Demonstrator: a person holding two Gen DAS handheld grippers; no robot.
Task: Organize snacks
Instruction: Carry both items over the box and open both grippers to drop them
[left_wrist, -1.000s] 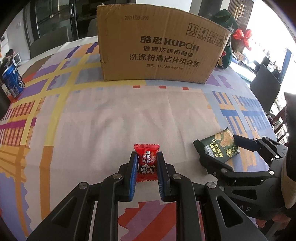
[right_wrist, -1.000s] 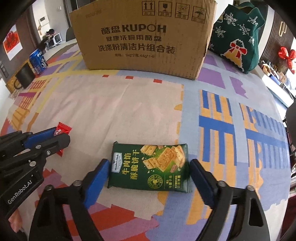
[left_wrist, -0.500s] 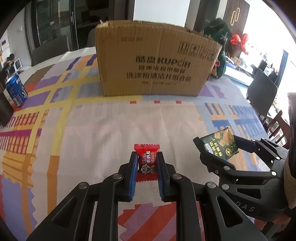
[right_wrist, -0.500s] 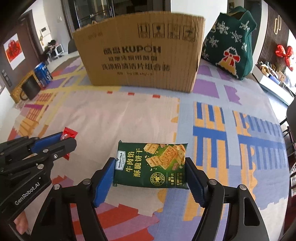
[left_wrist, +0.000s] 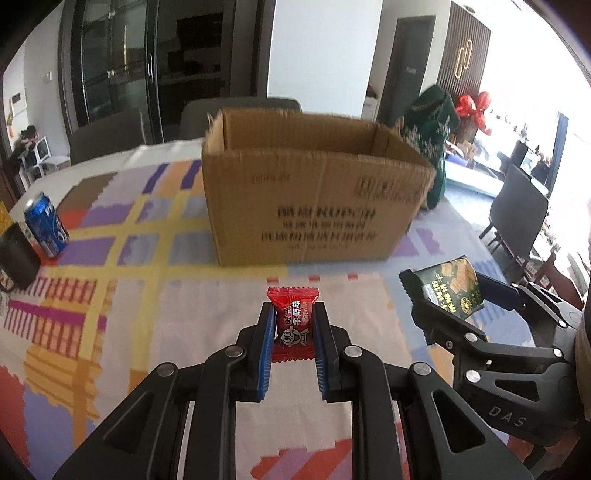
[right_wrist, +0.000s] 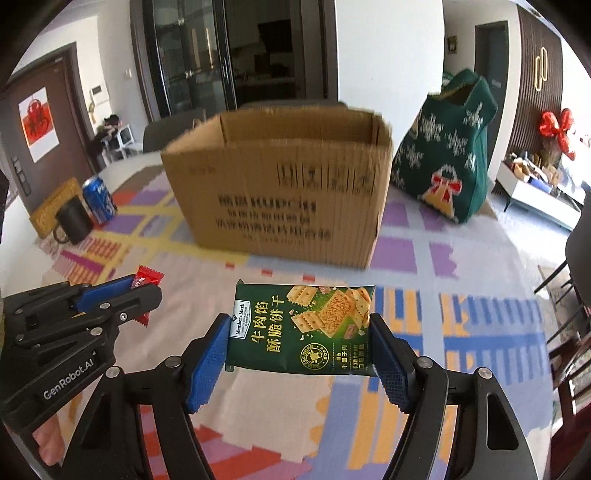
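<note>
My left gripper (left_wrist: 293, 328) is shut on a small red candy packet (left_wrist: 293, 319), held above the tablecloth. My right gripper (right_wrist: 299, 332) is shut on a green cracker packet (right_wrist: 301, 328), also lifted off the table. Each gripper shows in the other's view: the right one with the green packet (left_wrist: 452, 291) at the right, the left one with the red candy (right_wrist: 147, 280) at the left. An open cardboard box (left_wrist: 310, 195) stands ahead of both grippers, its open top visible; it also shows in the right wrist view (right_wrist: 280, 188).
A blue soda can (left_wrist: 46, 225) and a black mug (left_wrist: 16, 254) stand at the table's left. A green knitted bag (right_wrist: 448, 158) sits right of the box. Dark chairs (left_wrist: 517, 218) stand around the patterned tablecloth (left_wrist: 147, 295).
Both grippers have risen from the table with their packets. The right gripper closed on the green packet and lifted it. The box's open top has come into sight.
</note>
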